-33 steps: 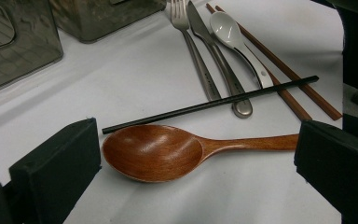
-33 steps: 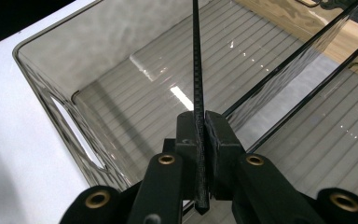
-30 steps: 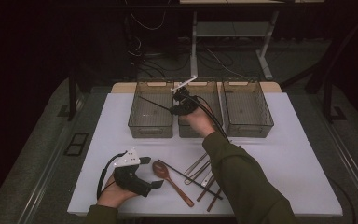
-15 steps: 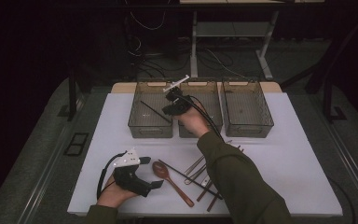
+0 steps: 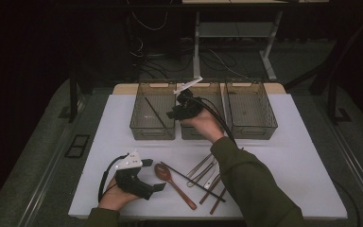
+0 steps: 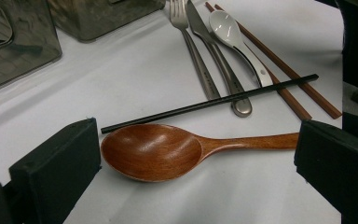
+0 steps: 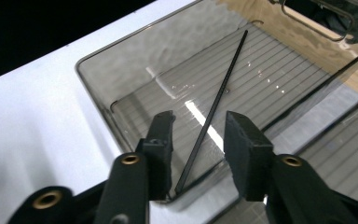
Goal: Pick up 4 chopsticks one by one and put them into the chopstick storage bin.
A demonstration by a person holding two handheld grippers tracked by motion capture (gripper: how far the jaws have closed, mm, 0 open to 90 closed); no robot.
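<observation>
Black chopstick (image 7: 216,100): thin, straight, matt stick. Lies loose inside the left-hand smoked clear bin (image 5: 139,124) at the tabletop's far edge, slanted corner to corner across the ribbed floor, one tip at the bin's near right corner, the other toward the far left.

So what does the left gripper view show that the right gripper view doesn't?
The left gripper view alone has the wooden spoon lying between open jaws, with a black chopstick, fork, knife, white spoon and brown chopsticks beyond it. The right gripper view alone looks into the left bin, where another black chopstick leans; its jaws, apart from that stick, have just been opening. Both show clear bins and the white table.
</observation>
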